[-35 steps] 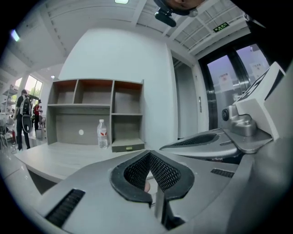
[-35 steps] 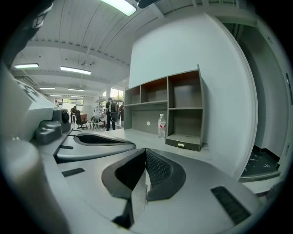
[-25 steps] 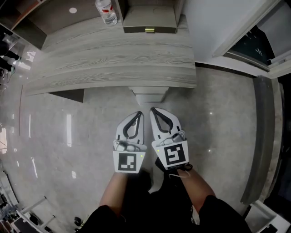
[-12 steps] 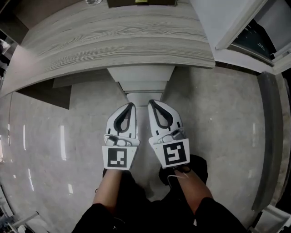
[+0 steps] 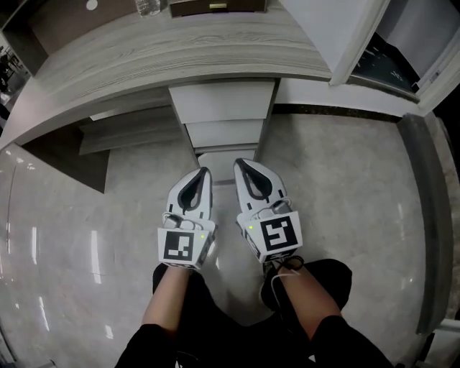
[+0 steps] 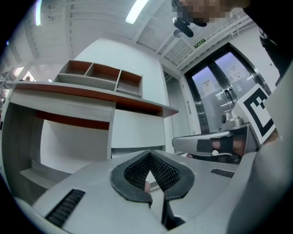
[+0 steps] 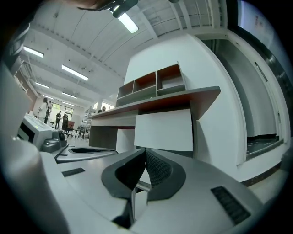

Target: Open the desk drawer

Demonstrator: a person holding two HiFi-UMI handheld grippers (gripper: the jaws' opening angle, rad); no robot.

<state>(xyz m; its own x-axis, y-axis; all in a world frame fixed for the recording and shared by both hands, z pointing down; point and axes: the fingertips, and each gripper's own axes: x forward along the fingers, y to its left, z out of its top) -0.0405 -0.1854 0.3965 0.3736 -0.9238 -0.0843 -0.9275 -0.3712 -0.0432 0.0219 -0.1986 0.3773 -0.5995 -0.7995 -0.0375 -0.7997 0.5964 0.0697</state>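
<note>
Under the right end of the wood-grain desk (image 5: 180,54) stands a white drawer unit (image 5: 224,104) with three stacked fronts, all closed. Both grippers are held level, side by side, low in front of it and pointing at it, a short way off. My left gripper (image 5: 205,172) is shut with nothing in it, and so is my right gripper (image 5: 239,164). In the left gripper view the shut left gripper (image 6: 149,154) faces the drawer unit (image 6: 137,130). In the right gripper view the empty right gripper (image 7: 145,151) faces a white drawer front (image 7: 164,130).
On the desk's far edge stand a clear bottle (image 5: 147,7) and a shelf organiser (image 5: 215,6). A low shelf (image 5: 129,129) runs under the desk to the left of the drawers. A glass door (image 5: 395,61) is at the right, and a grey floor strip (image 5: 424,215).
Both grippers have sunk together, still side by side and shut. The head has dropped as well, so the drawer fronts under the desk have come into view.
</note>
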